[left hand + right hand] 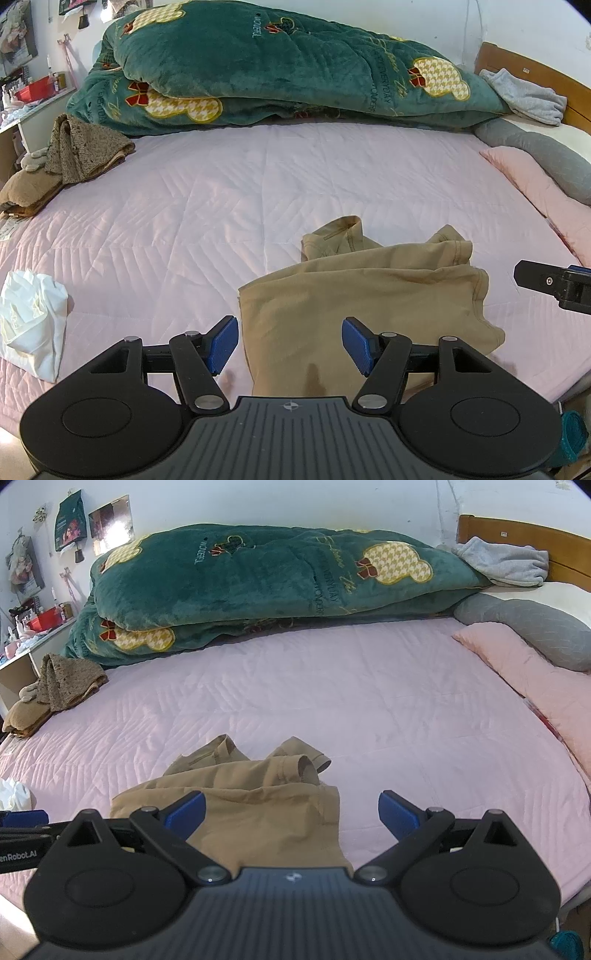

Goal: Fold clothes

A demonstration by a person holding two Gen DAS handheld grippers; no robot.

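1. Tan garment (369, 295) lies partly folded on the pink quilted bedspread (184, 206), seen from the left wrist; the left gripper (290, 345) hangs over its near edge, fingers spread and grasping nothing. A white garment (33, 317) waits crumpled to the left.
2. From the right wrist, the right gripper (291, 814) is likewise released, empty above the garment's right edge; sleeves still bunch at the far end, so folding looks unfinished.

Folded garment (365, 295) on bed (221, 206), near front edge. Left tongs (290, 345) over its front part, right tongs (291, 818) over its right edge. Quilt (277, 66) heaped along far side. Pillows (535, 177) right. Clothes pile (74, 155) far left; crumpled cloth (33, 317) front left.
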